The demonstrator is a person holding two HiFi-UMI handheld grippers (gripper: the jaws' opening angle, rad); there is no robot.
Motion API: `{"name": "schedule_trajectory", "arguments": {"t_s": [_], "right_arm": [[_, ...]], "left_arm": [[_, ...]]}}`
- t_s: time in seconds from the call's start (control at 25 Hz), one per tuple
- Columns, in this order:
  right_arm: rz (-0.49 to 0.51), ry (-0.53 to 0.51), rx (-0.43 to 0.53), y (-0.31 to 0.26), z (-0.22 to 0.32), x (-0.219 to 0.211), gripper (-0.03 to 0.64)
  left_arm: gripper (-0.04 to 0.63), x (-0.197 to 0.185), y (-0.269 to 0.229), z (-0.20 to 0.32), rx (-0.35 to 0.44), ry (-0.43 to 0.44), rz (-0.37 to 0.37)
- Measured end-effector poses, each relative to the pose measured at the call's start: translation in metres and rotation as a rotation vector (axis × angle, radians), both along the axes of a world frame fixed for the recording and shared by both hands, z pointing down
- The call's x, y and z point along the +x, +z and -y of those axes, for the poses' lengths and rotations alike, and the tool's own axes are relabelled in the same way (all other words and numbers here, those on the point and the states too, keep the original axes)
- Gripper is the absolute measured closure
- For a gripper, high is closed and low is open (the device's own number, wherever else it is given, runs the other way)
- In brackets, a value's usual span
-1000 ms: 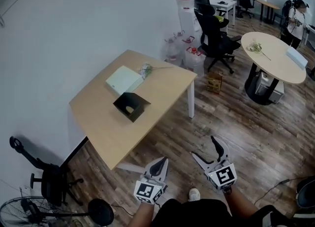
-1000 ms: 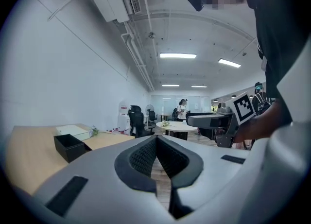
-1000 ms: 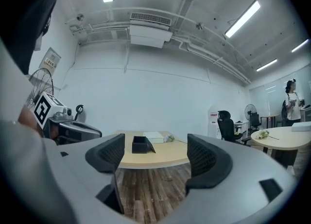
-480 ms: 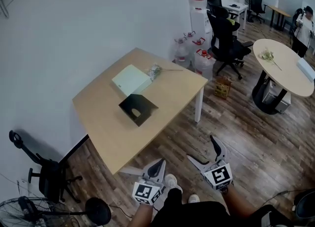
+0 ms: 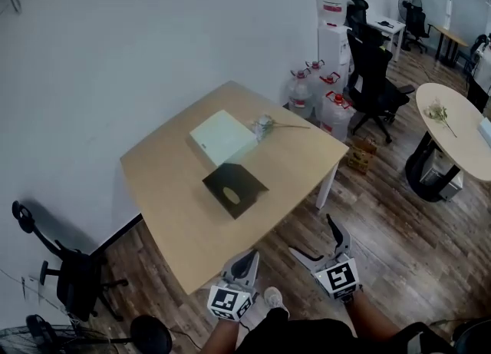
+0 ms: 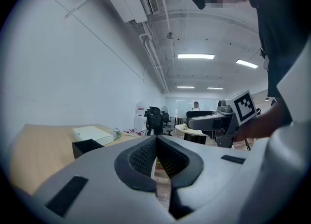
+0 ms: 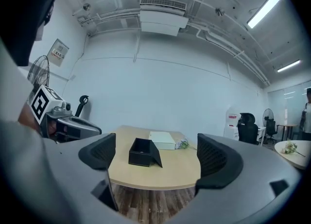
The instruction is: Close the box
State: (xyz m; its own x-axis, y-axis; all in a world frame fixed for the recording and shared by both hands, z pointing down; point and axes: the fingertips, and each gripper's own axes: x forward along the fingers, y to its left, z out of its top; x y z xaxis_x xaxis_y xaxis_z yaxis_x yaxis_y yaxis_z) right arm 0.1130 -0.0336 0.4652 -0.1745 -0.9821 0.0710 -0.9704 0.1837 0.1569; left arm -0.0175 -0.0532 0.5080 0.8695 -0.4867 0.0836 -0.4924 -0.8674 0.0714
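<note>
A black box [image 5: 234,189] stands open on the wooden table [image 5: 176,206], its lid flap leaning out to one side; it also shows in the right gripper view [image 7: 145,152] and the left gripper view [image 6: 87,146]. Both grippers hang over the floor in front of the table, well short of the box. My left gripper [image 5: 251,257] is shut with nothing in it, its pads meeting [image 6: 155,143]. My right gripper [image 5: 313,237] is open and its jaws are still opening; nothing lies between them [image 7: 156,157].
A flat white box [image 5: 222,136] and a small flower [image 5: 265,124] lie behind the black box. Water bottles [image 5: 322,99] and a black office chair [image 5: 376,84] stand past the table's far corner. A round table [image 5: 460,130] is at right, another chair [image 5: 69,276] at left.
The view has moved toward the table, which now sits nearer and more central. The right gripper's jaws have spread wider. The left gripper stays shut.
</note>
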Motion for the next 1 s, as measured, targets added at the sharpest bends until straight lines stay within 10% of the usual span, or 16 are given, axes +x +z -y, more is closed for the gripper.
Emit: {"name": "schedule_trajectory", "arguments": {"t_s": [0.64,1.0], "right_arm": [[-0.012,-0.063,-0.028,-0.005,0.127,-0.038,0.077],[0.244,-0.128,-0.121,0.025,0.185,-0.027,0.078]], "left_arm": [[0.58,-0.028,-0.012,0.118,0.021,-0.023,-0.012],[0.58,-0.031,0.001,0.161,-0.003,-0.098,0.025]]}}
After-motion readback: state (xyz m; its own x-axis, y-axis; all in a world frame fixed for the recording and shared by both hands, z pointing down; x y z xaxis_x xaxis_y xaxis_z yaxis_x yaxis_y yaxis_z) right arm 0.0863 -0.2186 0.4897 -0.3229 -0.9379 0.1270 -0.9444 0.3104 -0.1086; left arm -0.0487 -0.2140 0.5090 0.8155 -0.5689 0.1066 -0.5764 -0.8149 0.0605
